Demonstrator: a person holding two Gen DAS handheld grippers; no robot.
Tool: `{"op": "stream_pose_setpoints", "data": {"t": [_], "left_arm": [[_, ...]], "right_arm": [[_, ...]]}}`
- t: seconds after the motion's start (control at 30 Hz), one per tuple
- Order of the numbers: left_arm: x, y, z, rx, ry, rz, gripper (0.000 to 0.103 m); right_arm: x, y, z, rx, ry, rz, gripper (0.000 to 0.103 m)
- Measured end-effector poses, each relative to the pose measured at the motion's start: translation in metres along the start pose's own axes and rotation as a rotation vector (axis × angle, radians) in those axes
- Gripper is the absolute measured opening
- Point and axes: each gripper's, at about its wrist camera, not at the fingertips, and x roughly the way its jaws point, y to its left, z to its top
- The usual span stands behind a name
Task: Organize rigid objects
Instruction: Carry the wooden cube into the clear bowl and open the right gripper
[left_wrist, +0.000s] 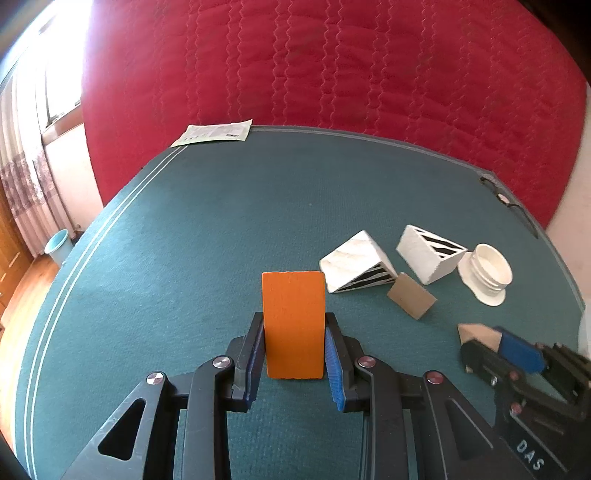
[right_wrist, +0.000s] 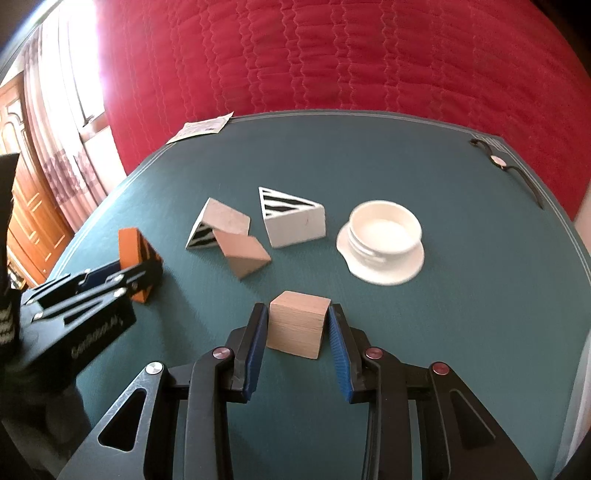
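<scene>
From the left wrist, the left hand-held gripper gripped an upright orange block on the green table. From the right wrist, the right hand-held gripper clasped a plain wooden cube, near a white dish.

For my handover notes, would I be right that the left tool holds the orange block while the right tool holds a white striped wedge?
Not quite: the right tool holds a plain wooden cube, as the right wrist view shows. Both striped wedges lie free on the table. The left tool does hold the orange block.
</scene>
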Motion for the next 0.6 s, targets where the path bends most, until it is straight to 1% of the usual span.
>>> {"op": "stream_pose_setpoints", "data": {"t": [0.43, 0.6], "left_arm": [[-0.015, -0.025, -0.005, 0.063, -0.035, -0.176, 0.031], [-0.020, -0.035, -0.008, 0.093, -0.040, -0.228, 0.031]], "right_arm": [[-0.038, -0.018, -0.031, 0.064, -0.006, -0.002, 0.034], [-0.049, -0.028, -0.040, 0.088, -0.006, -0.011, 0.034]]}}
